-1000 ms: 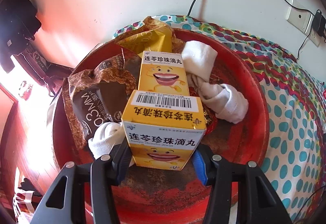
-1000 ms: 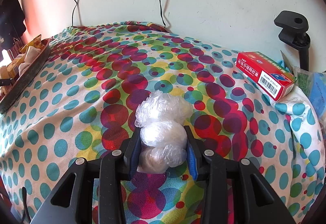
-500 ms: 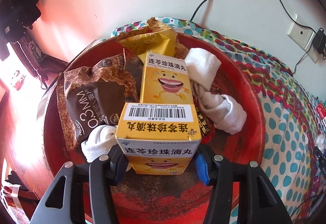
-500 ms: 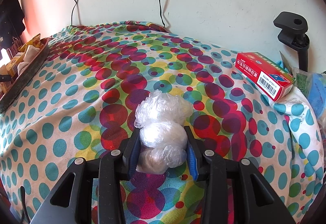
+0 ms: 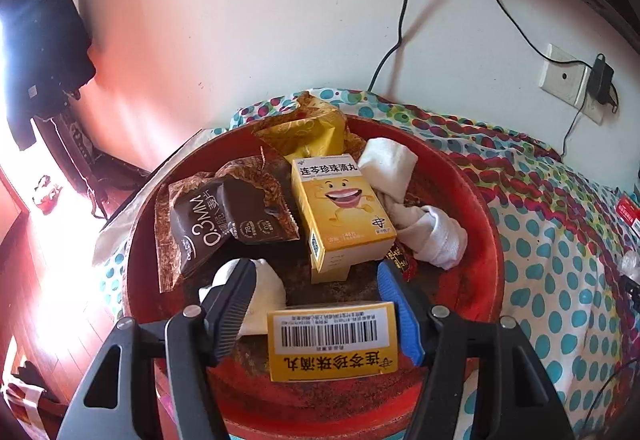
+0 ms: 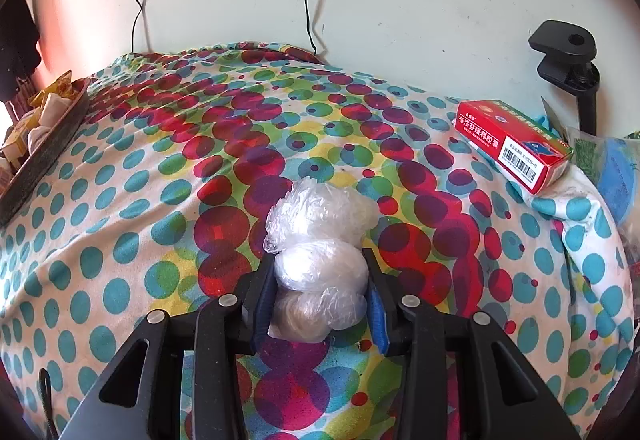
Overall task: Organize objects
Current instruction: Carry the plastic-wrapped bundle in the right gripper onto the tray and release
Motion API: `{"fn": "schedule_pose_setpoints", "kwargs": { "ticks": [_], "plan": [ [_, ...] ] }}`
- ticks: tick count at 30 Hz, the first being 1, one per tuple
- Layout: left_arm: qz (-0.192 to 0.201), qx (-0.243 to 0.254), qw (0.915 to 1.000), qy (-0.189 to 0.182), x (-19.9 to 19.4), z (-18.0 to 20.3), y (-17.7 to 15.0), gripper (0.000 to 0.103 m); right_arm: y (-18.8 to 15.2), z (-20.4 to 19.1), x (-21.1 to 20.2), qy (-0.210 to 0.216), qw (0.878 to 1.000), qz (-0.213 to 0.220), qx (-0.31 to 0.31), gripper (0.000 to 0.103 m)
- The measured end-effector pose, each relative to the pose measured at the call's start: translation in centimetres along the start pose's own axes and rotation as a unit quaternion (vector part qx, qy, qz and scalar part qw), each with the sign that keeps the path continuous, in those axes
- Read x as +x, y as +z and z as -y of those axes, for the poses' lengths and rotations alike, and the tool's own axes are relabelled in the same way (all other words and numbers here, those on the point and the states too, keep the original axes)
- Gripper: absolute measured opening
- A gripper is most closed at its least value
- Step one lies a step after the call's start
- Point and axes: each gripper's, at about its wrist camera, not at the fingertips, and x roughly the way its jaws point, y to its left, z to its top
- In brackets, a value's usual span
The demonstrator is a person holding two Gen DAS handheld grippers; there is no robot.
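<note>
Left hand-held gripper (image 5: 316, 304): jaws opening, now wide. The yellow box (image 5: 333, 340) lies between them at 6 o'clock in the red basin (image 5: 486, 240). A clear gap shows on the left pad side; the right blue pad is just beside the box edge, contact uncertain. I read it as released. The box's long axis runs across the jaws, barcode face up. A second yellow box (image 5: 342, 216) stands at 12 o'clock from the gripper, with the brown packet (image 5: 224, 224) at 10 o'clock and white socks (image 5: 424, 228) at 2 o'clock.

Right hand-held gripper (image 6: 320, 304): narrow, clamped on the plastic bundle (image 6: 320, 252), which rests on the dotted cloth (image 6: 160, 200). The bundle's long axis points toward 12 o'clock, along the fingers.

Key relation: the basin lies far off at 9 o'clock in the right view. The red box (image 6: 512, 144) sits at 2 o'clock, nearer the right hand.
</note>
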Motion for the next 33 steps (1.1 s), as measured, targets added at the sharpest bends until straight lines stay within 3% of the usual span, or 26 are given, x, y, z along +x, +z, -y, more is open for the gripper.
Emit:
{"fn": "schedule_pose_setpoints", "kwargs": {
  "ticks": [6, 14, 21, 29, 33],
  "plan": [
    [0.006, 0.014, 0.9997, -0.018, -0.2, 0.8, -0.5, 0.065, -0.3, 4.7, -0.6, -0.026, 1.0, -0.01, 0.012, 0.034],
    [0.01, 0.028, 0.9995, -0.013, -0.3, 0.6, -0.6, 0.065, -0.2, 13.2, -1.8, -0.049, 0.999, -0.015, -0.001, 0.034],
    [0.013, 0.016, 0.9996, -0.018, -0.5, -0.4, -0.4, 0.065, 1.3, 21.8, -3.9, -0.03, 0.999, 0.002, -0.031, 0.034],
    [0.011, 0.011, 0.9997, -0.017, -0.5, -0.9, -0.4, 0.065, 3.3, 32.6, -5.2, 0.02, 0.997, 0.014, -0.076, 0.034],
    [0.016, 0.015, 0.9997, -0.008, -0.6, -0.9, -0.4, 0.065, 3.8, 39.9, -5.8, 0.043, 0.994, 0.015, -0.1, 0.034]
  ]
}}
